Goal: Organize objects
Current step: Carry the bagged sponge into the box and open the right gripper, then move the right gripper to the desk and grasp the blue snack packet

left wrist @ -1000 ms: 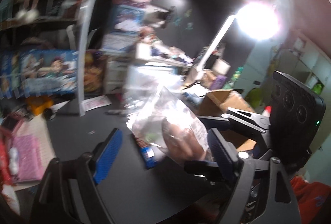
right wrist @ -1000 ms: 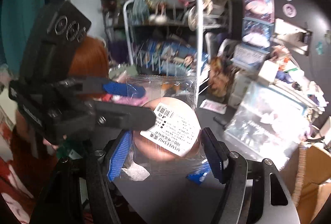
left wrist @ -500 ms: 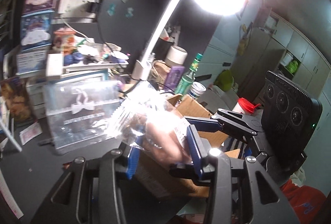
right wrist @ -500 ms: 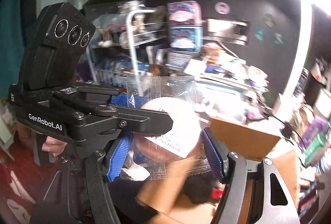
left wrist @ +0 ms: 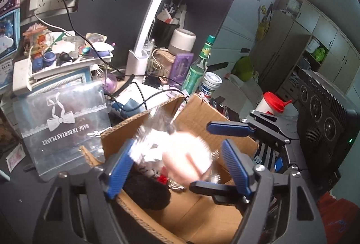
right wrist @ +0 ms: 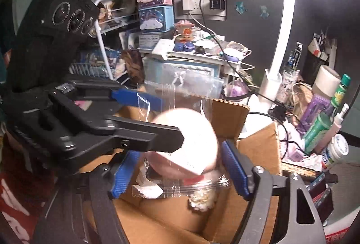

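Over cardboard box (left wrist: pixel 202 210), both tools now spread, packet (left wrist: pixel 186 160) loose

The pink item in its clear bag (left wrist: pixel 180 153) is motion-blurred, its label unreadable. The left tool (right wrist: pixel 144 138) covers part of it. The cardboard box (left wrist: pixel 202 217) runs off the bottom edge.

Both wrist views close above the shared cardboard box (left wrist: pixel 202 217) (right wrist: pixel 258 149).

One cardboard box (left wrist: pixel 202 210), two green bottles (right wrist: pixel 319 129)
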A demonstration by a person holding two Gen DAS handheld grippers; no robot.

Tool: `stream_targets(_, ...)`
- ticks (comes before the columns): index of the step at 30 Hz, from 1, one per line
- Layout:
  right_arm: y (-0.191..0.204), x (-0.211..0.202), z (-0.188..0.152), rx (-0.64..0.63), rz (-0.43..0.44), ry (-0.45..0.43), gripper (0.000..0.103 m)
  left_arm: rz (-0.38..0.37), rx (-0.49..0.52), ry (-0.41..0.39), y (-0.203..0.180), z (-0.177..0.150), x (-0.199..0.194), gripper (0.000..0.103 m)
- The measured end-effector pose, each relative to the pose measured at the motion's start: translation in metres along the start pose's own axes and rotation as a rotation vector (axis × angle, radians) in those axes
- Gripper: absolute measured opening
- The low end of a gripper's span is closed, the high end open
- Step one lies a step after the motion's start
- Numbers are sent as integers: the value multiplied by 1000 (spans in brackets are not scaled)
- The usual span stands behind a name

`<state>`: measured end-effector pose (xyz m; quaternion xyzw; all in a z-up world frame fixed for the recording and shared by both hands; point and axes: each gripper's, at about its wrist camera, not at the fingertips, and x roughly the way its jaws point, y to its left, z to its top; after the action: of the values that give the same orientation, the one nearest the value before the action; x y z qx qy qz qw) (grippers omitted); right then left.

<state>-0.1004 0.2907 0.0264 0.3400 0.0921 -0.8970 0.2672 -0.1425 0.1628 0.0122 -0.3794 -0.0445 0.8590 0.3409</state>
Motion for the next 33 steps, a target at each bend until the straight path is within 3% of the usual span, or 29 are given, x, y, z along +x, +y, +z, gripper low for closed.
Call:
stream_targets(10, 14, -5, 4, -12, 13, -14, 79, 71, -36, -90, 24, -10, -53, 78)
stream_targets(16, 56, -7, 17, -63, 66, -52, 79, 153, -77, -165, 56, -35, -103, 82)
stream_targets(22, 126, 6, 28, -138, 170, -75, 79, 257, -104, -190, 90, -71, -143, 84)
stream_targets(29, 197, 73, 21, -162, 299, 58, 79, 377, -172, -168, 137, -123, -168, 84)
stream_targets(33, 208, 120, 4, -108, 312, 156, 78, 377, -223, -149, 161, -151, -170, 84)
